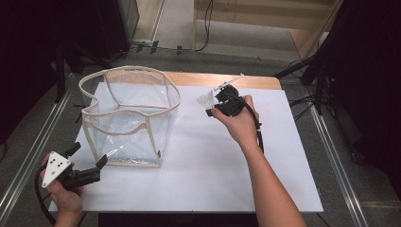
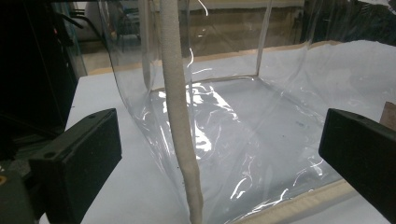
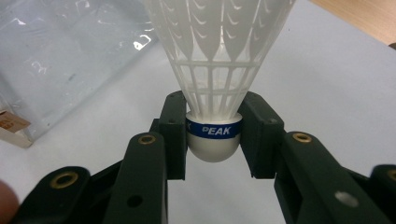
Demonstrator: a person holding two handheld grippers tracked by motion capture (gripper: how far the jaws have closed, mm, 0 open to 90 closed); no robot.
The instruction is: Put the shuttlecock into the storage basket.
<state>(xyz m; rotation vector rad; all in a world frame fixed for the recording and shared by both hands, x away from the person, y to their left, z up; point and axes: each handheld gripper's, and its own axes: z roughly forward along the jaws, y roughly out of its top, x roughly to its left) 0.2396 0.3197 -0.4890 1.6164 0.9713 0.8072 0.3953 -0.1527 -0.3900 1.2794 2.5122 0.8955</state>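
Observation:
A clear plastic bag (image 1: 130, 118) with beige fabric trim stands open-topped on the white sheet, left of centre. My left gripper (image 1: 87, 156) is open at the bag's near left corner; in the left gripper view its jaws stand wide on either side of the bag's trimmed corner seam (image 2: 180, 116), without touching it. My right gripper (image 1: 213, 101) is shut on a white shuttlecock (image 1: 204, 100), to the right of the bag and near the table's far edge. In the right gripper view the jaws clamp the shuttlecock (image 3: 214, 70) at its cork base with the blue band, skirt pointing away.
The white sheet (image 1: 203, 161) covers most of a wooden table (image 1: 255, 81). A thin clear stick-like object (image 1: 228, 81) lies behind the right gripper. Dark stands and cables ring the table on the floor.

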